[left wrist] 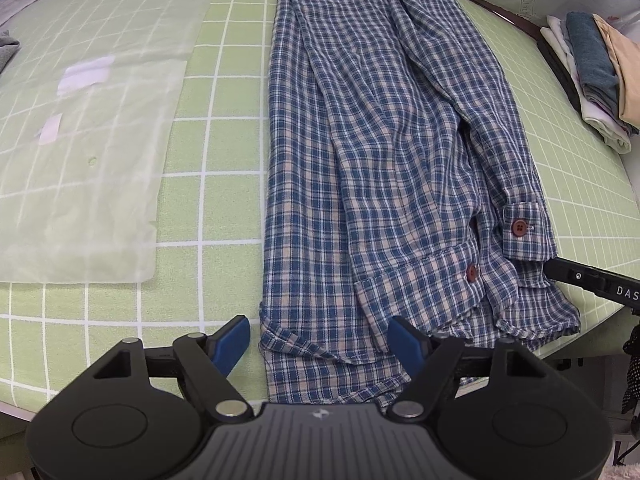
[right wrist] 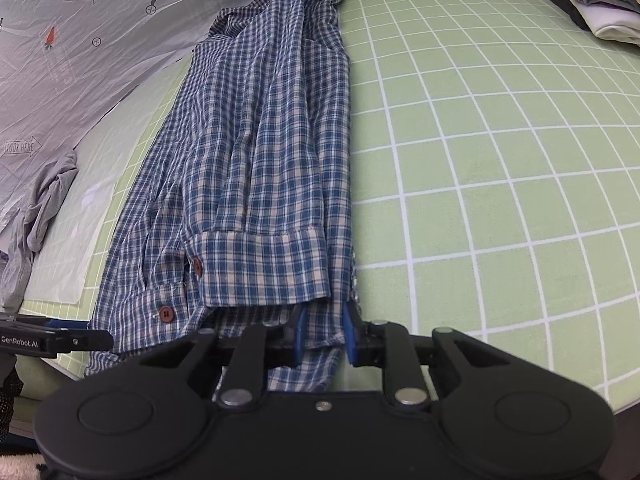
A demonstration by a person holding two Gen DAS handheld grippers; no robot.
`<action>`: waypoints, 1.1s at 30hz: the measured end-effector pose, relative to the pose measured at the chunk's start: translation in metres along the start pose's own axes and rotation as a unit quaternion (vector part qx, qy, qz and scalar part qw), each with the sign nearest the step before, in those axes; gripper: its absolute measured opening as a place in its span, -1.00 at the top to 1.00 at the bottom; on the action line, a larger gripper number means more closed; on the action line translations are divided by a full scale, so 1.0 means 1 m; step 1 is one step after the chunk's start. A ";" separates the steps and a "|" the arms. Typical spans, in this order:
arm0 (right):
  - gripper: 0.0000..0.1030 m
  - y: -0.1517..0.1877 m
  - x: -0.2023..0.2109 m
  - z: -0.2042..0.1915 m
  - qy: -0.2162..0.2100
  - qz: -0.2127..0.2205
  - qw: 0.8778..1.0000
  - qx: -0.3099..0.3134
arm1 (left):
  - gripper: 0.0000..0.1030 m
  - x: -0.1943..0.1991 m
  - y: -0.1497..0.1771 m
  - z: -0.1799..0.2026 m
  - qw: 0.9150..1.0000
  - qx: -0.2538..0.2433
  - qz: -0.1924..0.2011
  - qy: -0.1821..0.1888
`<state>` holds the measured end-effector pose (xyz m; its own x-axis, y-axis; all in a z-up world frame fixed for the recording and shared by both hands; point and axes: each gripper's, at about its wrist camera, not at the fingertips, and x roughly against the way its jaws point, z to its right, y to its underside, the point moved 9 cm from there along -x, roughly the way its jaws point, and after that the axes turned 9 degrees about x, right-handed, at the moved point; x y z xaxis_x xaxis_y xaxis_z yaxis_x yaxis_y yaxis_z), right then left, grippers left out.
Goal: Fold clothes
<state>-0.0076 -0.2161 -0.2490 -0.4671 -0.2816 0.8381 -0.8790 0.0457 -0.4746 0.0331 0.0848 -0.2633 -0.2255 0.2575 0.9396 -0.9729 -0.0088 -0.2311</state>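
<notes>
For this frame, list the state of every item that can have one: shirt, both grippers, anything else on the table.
Plaid shirt: lying lengthwise, sides and sleeves folded in, hem at the near edge.
Left gripper: open, fingers straddling the hem.
Right gripper: shut on the hem.
Stack of clothes: folded, piled.
Grey garment: crumpled, unfolded.
Translucent sheet: lying flat.

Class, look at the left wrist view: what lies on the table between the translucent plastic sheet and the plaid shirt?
Only a bare strip of the green grid tablecloth separates the translucent plastic sheet from the plaid shirt; the left wrist view shows it.
</notes>
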 end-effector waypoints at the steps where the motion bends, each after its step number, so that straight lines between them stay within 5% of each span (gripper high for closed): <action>1: 0.77 0.001 0.000 0.000 0.002 -0.003 1.000 0.001 | -0.22 0.000 -0.001 -0.001 1.000 -0.001 0.002 -0.001; 4: 0.93 0.000 -0.003 -0.001 0.004 -0.013 1.000 0.006 | 0.21 -0.001 -0.005 -0.004 1.000 0.007 0.010 -0.006; 6: 0.98 0.002 -0.002 0.000 -0.014 -0.015 1.000 -0.019 | 0.74 0.000 -0.005 -0.011 1.000 0.019 0.007 -0.002; 7: 0.99 0.003 -0.002 0.001 -0.026 -0.015 0.999 -0.036 | 0.74 -0.001 -0.006 -0.014 0.999 0.032 0.005 0.007; 11: 0.99 0.009 0.002 0.000 -0.017 -0.011 0.999 -0.039 | 0.72 -0.001 -0.004 -0.019 0.998 0.058 0.003 0.024; 20: 0.66 -0.006 -0.005 -0.009 0.046 0.008 0.999 0.028 | 0.44 -0.004 0.004 -0.010 1.000 0.018 0.003 0.017; 29: 0.44 -0.023 -0.014 -0.010 0.020 0.036 0.999 0.027 | -0.08 -0.009 0.002 -0.002 0.999 0.012 0.013 0.032; 33: 0.41 -0.020 -0.012 -0.011 0.009 0.029 0.999 0.016 | -0.10 -0.008 0.003 -0.002 0.999 0.013 0.017 0.037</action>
<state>0.0146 -0.2033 -0.2472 -0.5191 -0.2611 0.8138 -0.8472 0.0313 -0.5304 0.0316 0.0852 -0.2719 -0.2543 0.3265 0.9103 -0.9661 -0.0436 -0.2543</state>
